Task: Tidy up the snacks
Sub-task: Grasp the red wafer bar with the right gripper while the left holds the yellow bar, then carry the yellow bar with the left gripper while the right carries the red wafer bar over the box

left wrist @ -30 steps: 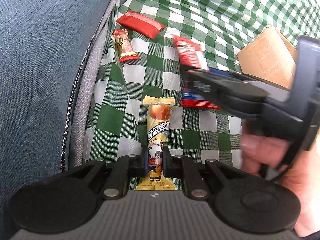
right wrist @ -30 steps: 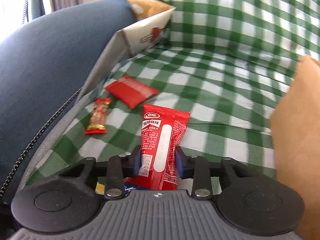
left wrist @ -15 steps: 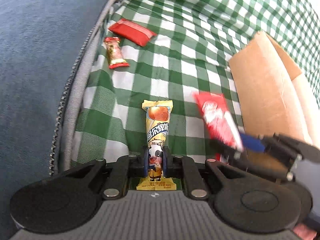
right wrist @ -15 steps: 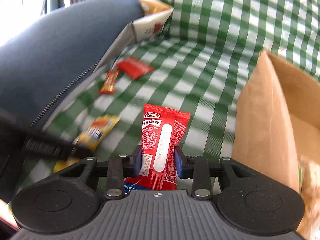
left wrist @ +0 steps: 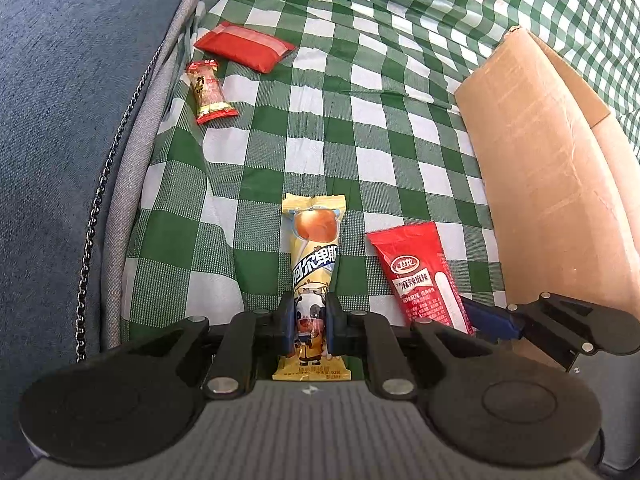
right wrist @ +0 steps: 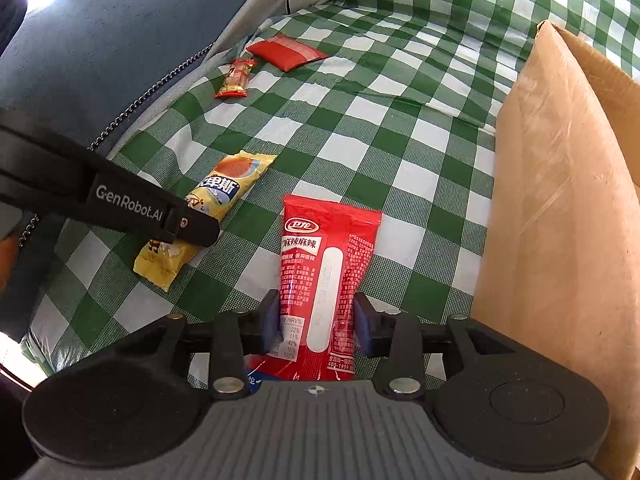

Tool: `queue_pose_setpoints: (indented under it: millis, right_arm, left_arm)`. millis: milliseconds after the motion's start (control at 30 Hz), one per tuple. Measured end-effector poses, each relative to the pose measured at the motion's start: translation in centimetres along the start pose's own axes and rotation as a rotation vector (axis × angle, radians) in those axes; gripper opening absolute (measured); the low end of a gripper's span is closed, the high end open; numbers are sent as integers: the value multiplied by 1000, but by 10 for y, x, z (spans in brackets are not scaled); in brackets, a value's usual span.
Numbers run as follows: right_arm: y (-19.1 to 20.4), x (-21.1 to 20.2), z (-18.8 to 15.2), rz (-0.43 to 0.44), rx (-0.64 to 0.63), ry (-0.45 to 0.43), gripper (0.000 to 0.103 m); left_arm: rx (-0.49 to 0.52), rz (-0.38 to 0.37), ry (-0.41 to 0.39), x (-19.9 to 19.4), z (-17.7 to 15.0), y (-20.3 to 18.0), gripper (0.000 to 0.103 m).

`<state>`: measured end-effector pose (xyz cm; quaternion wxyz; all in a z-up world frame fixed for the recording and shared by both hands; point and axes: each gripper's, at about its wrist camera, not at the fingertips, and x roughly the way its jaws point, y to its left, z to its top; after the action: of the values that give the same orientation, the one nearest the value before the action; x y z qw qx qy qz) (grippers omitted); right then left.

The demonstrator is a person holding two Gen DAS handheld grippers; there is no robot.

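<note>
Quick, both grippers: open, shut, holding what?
Left gripper: shut on the yellow cow-print snack packet.
Right gripper: jaws just opening, red snack packet between them, grip unclear.

On the checked cloth (left wrist: 360,148) the cow-print snack (left wrist: 314,264) lies between the fingers of the left gripper (left wrist: 308,326). Just to its right lies the long sachet (right wrist: 326,276), between the fingers of the right gripper (right wrist: 316,326). The cardboard box (right wrist: 560,216) stands right of the sachet. Far behind, near the cushion (left wrist: 60,120), lie a small candy bar (left wrist: 208,92) and a flat packet (left wrist: 244,46) behind it.
</note>
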<state>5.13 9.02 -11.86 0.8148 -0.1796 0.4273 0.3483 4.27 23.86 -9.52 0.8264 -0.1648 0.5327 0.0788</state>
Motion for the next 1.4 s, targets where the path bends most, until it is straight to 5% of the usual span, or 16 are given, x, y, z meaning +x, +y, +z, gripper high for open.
queue_pose_setpoints:
  millis: [200, 467, 833, 1400]
  right_arm:
    - [-2, -17, 2, -1, 6, -78, 36]
    - [-9, -83, 7, -45, -27, -290, 35]
    - [-113, -155, -7, -118, 52, -526, 36]
    - [-184, -174, -54, -218, 130, -563, 36]
  left_arm:
    - [5, -15, -67, -13, 3, -7, 14]
    - [-28, -48, -212, -48, 9, -24, 14]
    - [-27, -86, -383, -83, 16, -76, 14]
    - [75, -142, -490, -78, 21, -152, 14]
